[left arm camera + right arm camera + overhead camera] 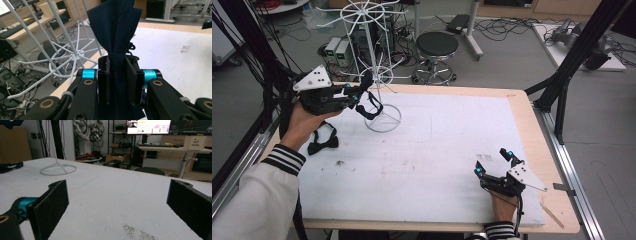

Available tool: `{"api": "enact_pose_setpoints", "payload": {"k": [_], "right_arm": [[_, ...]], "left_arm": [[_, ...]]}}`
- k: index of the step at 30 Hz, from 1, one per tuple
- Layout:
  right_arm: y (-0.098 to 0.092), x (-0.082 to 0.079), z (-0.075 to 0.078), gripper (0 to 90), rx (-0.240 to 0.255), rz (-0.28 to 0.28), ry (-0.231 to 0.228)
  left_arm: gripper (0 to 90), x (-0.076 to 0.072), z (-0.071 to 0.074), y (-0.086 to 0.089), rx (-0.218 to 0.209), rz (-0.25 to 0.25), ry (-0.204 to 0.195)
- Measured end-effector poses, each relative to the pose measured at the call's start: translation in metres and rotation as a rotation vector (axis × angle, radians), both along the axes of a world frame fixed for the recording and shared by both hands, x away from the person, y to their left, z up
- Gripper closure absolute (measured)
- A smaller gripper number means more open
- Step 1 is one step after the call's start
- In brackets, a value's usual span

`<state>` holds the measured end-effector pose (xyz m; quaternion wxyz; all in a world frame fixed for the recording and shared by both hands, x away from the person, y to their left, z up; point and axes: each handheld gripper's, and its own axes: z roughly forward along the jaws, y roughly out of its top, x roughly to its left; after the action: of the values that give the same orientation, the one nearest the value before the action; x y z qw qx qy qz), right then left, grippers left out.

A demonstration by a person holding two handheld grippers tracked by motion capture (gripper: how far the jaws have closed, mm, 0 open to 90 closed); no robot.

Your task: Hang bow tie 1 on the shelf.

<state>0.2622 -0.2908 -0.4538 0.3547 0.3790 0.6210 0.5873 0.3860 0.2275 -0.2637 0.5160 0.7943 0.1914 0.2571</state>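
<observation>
The left tongs (354, 95) are clamped on a dark bow tie (113, 30), holding it raised above the surface (437, 150) right beside the pole of the white wire rack (371, 65); its strap loop hangs below the tongs. A second bow tie (323, 139) lies on the surface near the left wrist. The right tongs (494, 161) rest low at the surface's near right, jaws wide apart with nothing between them.

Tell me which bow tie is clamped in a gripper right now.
The dark blue bow tie beside the white rack, pinched in the left gripper. The black bow tie lies loose on the table.
</observation>
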Motion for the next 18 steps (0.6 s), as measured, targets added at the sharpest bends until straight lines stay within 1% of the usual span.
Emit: {"api": "enact_pose_setpoints", "payload": {"k": [6, 8, 10, 12, 14, 16, 18], "right_arm": [[0.0, 0.0, 0.0, 3.3, 0.0, 0.0, 0.0], [0.0, 0.0, 0.0, 3.3, 0.001, 0.0, -0.001], [0.0, 0.0, 0.0, 3.3, 0.001, 0.0, -0.001], [0.0, 0.0, 0.0, 3.3, 0.001, 0.001, -0.001], [0.0, 0.0, 0.0, 3.3, 0.0, 0.001, -0.001], [0.0, 0.0, 0.0, 3.3, 0.001, 0.001, -0.003], [0.0, 0.0, 0.0, 3.3, 0.001, 0.001, -0.002]], "left_arm": [[74.2, 0.008, 0.003, -0.003, 0.012, 0.027, 0.005], [74.2, 0.011, 0.003, -0.005, 0.008, 0.038, 0.007], [74.2, 0.013, 0.004, -0.005, 0.02, 0.047, 0.009], [74.2, 0.015, 0.004, -0.006, 0.019, 0.058, 0.016], [74.1, 0.017, 0.004, -0.007, 0.034, 0.071, 0.022], [74.1, 0.018, 0.004, -0.007, 0.029, 0.08, 0.021], [74.1, 0.019, 0.003, -0.008, 0.038, 0.088, 0.02]]}}
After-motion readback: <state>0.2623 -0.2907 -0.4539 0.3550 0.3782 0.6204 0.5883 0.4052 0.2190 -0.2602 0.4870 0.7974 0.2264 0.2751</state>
